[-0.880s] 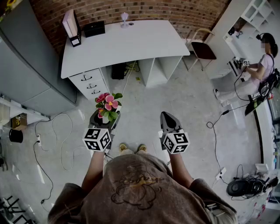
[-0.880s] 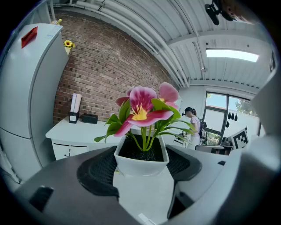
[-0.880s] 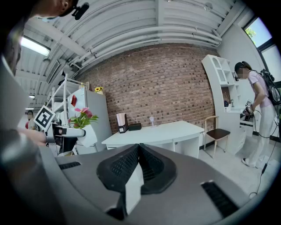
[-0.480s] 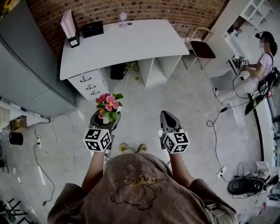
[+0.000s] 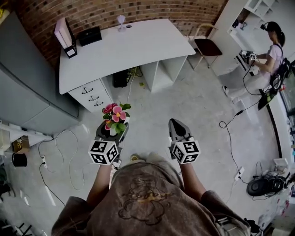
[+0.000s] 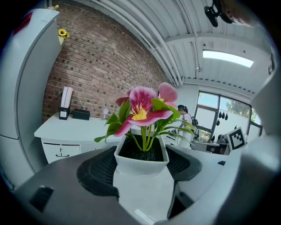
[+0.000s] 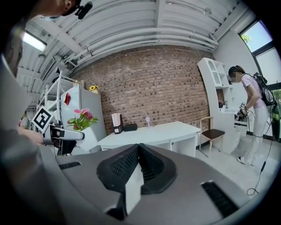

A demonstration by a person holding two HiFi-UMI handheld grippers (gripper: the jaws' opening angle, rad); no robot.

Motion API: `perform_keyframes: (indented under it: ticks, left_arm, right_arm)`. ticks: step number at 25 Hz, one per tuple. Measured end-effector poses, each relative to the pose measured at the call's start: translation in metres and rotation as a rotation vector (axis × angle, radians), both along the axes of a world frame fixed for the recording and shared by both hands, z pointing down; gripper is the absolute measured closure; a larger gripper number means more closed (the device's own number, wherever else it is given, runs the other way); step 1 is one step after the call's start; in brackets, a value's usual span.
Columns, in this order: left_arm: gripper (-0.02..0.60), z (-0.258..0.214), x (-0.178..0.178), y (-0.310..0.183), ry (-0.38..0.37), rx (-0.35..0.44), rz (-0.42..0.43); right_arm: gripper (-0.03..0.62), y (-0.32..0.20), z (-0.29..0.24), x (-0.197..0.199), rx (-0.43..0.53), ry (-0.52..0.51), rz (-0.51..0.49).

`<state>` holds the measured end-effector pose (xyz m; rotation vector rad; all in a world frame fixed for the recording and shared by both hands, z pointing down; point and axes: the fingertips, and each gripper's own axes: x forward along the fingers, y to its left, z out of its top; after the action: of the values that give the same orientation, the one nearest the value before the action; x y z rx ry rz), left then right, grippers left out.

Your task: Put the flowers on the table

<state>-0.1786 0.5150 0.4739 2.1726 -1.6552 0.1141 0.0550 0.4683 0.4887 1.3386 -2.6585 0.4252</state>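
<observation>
- Left gripper point(image 5: 112, 132): I read its jaws as set wide and clamped on the potted flowers point(image 6: 142, 105). In the left gripper view both dark pads press against the sides of the white pot point(image 6: 141, 166).
- The pot stands upright between the pads, with dark soil showing at its top. Pink blooms and green leaves rise above the rim.
- In the head view the flowers sit at centre-left of the frame, held over the pale floor point(image 5: 203, 106) just ahead of the person. They are well apart from the table.
- Right gripper point(image 5: 174, 123): its jaws are closed together, with nothing between them. It sits at centre-right of the head view, level with the left gripper.
- White table point(image 5: 138, 46): it stands in the upper middle of the head view, against the brick wall point(image 5: 152, 10).
- At the table's far left edge I note an upright file holder point(image 5: 64, 36) and a black box point(image 5: 89, 35). A small clear stemmed item point(image 5: 120, 20) stands near the far edge; I cannot tell what it is.
- A drawer unit point(image 5: 92, 94) sits under the table's left end.
- A chair point(image 5: 206, 46) stands just beside the table's right end.
- A second person point(image 5: 272, 50) stands at the upper right of the frame.
</observation>
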Motion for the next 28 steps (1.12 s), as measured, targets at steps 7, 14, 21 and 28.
perform_keyframes:
  ticks: [7, 14, 21, 28]
  left_arm:
    - [0.222, 0.004, -0.011, -0.015, 0.000, 0.008, 0.036]
    - [0.222, 0.004, -0.020, -0.051, -0.012, 0.026, 0.046]
    - [0.222, 0.008, -0.024, -0.097, -0.018, 0.013, 0.064]
    - [0.222, 0.005, -0.025, -0.161, -0.022, 0.009, 0.061]
  right_arm:
    - [0.591, -0.005, 0.003, -0.016, 0.001, 0.009, 0.013]
    - [0.591, -0.040, 0.004, -0.029, 0.015, -0.008, 0.017]
    - [0.591, -0.081, 0.004, -0.036, 0.013, -0.010, 0.006]
    - [0.591, -0.141, 0.009, -0.037, -0.016, -0.020, 0.003]
